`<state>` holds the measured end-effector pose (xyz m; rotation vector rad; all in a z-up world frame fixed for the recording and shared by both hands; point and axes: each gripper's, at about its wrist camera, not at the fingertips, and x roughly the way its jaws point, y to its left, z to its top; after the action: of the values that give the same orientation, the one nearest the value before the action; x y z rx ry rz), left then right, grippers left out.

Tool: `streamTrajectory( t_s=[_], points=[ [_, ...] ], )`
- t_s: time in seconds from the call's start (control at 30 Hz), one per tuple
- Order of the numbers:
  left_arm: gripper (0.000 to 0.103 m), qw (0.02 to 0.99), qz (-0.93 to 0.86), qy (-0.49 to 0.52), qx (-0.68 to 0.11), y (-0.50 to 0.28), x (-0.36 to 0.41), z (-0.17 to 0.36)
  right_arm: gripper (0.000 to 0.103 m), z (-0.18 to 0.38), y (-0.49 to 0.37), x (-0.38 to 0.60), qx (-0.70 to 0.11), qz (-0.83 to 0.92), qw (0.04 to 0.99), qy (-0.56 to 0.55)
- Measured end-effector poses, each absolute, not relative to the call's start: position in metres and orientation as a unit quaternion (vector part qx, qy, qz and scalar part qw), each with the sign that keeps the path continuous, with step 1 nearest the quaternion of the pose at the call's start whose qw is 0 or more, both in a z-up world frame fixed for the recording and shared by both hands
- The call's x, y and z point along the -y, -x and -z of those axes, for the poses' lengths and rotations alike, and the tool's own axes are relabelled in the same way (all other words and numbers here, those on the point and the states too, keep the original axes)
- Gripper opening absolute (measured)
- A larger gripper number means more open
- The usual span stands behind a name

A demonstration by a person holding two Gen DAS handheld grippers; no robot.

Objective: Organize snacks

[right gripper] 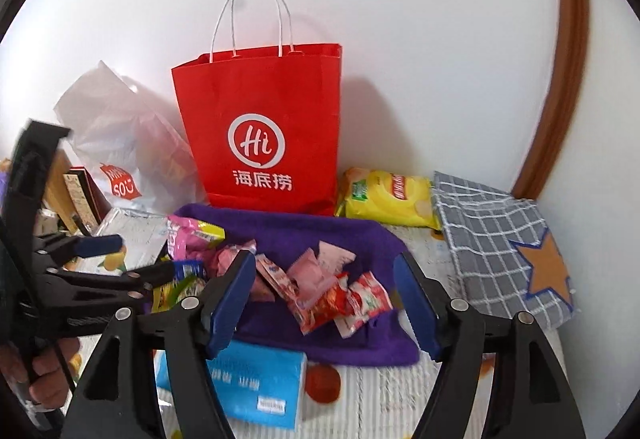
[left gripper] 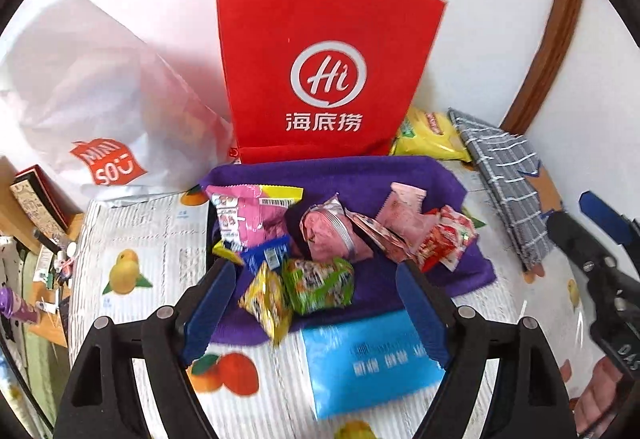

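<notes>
Small snack packets [left gripper: 320, 239] (pink, green, yellow, red) lie heaped on the purple towel [left gripper: 432, 175].

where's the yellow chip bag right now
In both wrist views the yellow chip bag lies at the back right, against the wall, between the upright red paper bag and the grey checked cloth, just behind the purple towel.

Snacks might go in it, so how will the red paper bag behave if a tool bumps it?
The red paper bag stands tall on a narrow base against the wall, so it probably tips easily. Its flat, creased sides suggest stiff paper that holds shape. What it holds can't be seen, so its weight is uncertain.
</notes>
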<state>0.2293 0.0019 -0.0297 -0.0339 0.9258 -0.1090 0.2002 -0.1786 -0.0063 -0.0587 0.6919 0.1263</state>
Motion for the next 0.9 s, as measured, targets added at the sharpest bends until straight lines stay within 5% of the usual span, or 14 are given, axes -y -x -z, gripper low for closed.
streamTrajectory(
  t_s=[0.37, 0.47, 0.9],
  points=[
    [0.092, 0.919, 0.040, 0.014, -0.392, -0.141, 0.001, 0.005, 0.077, -0.009, -0.107, 0.192, -0.329, -0.044, 0.943, 0.014],
    [0.094, 0.922, 0.039, 0.014, -0.384, -0.119, 0.006, 0.003, 0.088, -0.014, -0.083, 0.194, -0.315, -0.038, 0.948, 0.011],
    [0.094, 0.934, 0.024, 0.018, -0.356, -0.041, 0.007, -0.004, 0.100, -0.027, -0.008, 0.205, -0.279, -0.020, 0.960, 0.012]
  ],
)
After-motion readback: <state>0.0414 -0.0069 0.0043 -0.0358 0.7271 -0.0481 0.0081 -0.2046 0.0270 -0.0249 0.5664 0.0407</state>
